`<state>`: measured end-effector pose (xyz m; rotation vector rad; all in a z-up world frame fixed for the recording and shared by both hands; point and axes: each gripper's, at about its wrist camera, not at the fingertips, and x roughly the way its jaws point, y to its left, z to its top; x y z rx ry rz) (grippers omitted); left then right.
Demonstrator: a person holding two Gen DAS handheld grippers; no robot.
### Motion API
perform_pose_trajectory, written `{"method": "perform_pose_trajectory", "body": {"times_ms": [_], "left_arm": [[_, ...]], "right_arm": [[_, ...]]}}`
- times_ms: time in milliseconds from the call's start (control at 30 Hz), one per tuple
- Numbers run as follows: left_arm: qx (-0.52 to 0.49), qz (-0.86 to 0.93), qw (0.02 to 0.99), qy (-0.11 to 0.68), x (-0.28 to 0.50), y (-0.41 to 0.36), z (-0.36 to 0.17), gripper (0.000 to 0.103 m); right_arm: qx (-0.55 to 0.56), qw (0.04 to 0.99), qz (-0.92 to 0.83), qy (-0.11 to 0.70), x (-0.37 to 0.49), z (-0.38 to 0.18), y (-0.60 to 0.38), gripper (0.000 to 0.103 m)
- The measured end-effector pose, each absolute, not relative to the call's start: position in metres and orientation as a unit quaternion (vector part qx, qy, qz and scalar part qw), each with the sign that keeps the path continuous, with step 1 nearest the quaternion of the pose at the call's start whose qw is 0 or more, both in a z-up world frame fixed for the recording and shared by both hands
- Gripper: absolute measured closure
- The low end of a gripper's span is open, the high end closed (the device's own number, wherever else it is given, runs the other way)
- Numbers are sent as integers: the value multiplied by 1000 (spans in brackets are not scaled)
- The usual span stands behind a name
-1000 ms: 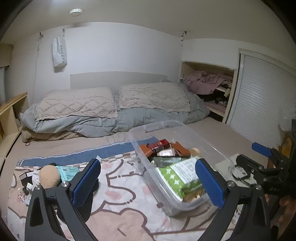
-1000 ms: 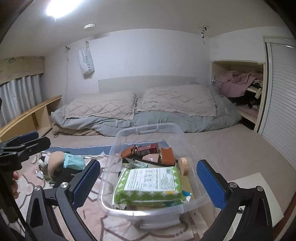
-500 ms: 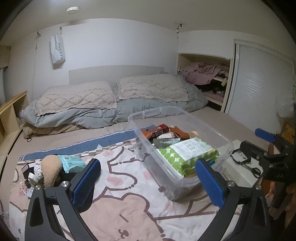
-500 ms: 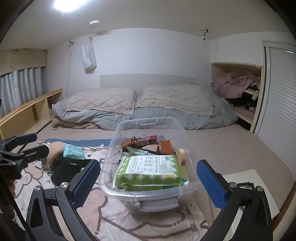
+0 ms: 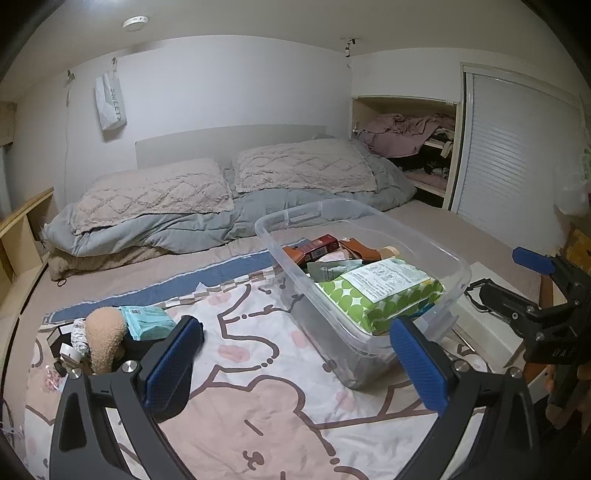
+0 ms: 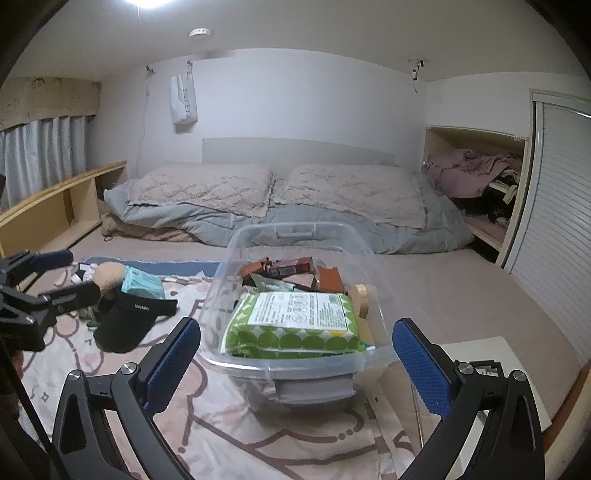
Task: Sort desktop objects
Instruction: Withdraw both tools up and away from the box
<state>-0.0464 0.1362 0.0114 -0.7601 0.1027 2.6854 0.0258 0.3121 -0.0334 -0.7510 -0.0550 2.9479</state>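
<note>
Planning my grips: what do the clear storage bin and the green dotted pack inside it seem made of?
Clear storage bin: seemingly rigid, glossy transparent plastic; contents show through its walls. Green dotted pack: likely soft plastic film, slightly shiny, with a printed label.

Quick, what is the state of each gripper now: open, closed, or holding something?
Left gripper: open, holding nothing.
Right gripper: open, holding nothing.

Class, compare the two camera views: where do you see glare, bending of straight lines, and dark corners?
Right wrist view: the ceiling light blows out to white at the top edge. Both views: fisheye bending curves the wall and the shutter door, and the corners go black. Left wrist view: lighting is even, with the clear bin showing soft sheen only.
</note>
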Motion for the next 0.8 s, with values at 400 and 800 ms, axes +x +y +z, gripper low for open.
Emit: {"method": "perform_pose_trajectory", "body": {"times_ms": [400,800], "left_arm": [[-277,944,171,45,-45,137,5,0],[-278,944,170,52,-45,140,2,0]], "right_arm": [[-248,56,967,-12,31,-37,315,0],[-252,55,966,-16,29,-38,313,0]]}}
